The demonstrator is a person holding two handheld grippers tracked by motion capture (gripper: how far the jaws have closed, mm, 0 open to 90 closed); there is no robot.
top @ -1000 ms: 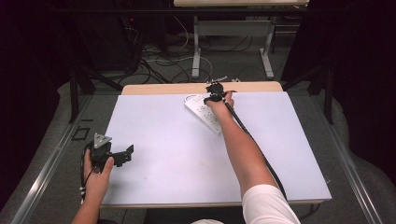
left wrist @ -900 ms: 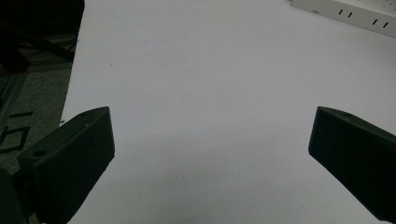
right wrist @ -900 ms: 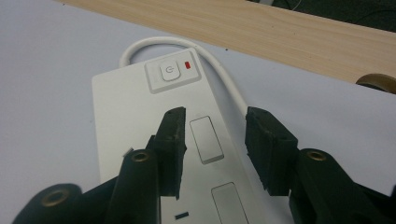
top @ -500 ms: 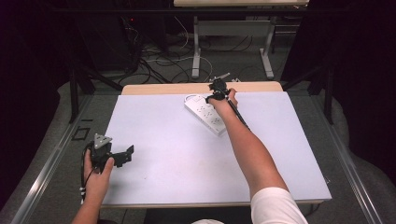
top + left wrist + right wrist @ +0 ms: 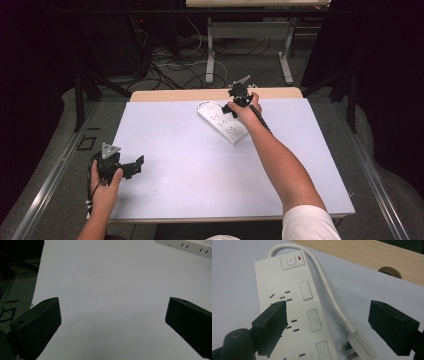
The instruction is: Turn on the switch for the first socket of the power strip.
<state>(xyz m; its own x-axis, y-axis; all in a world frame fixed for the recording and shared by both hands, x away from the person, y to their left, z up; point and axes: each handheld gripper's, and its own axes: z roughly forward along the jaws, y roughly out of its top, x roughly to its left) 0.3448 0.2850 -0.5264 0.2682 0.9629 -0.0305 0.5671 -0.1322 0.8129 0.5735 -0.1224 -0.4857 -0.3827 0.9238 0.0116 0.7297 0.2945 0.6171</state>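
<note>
While plug (image 5: 359,345) lies by strip (image 5: 294,315), table edge (image 5: 367,255) sits behind.

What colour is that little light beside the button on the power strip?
Red. The small light sits right of the button on the white power strip, clearest in the right gripper view.

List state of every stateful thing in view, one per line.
power strip: flat on the table, sockets empty, red mark beside its button
plug: unplugged, lying beside the strip
right gripper: open, jaws just been opening, above strip and plug
left gripper: open, nothing between jaws
</note>
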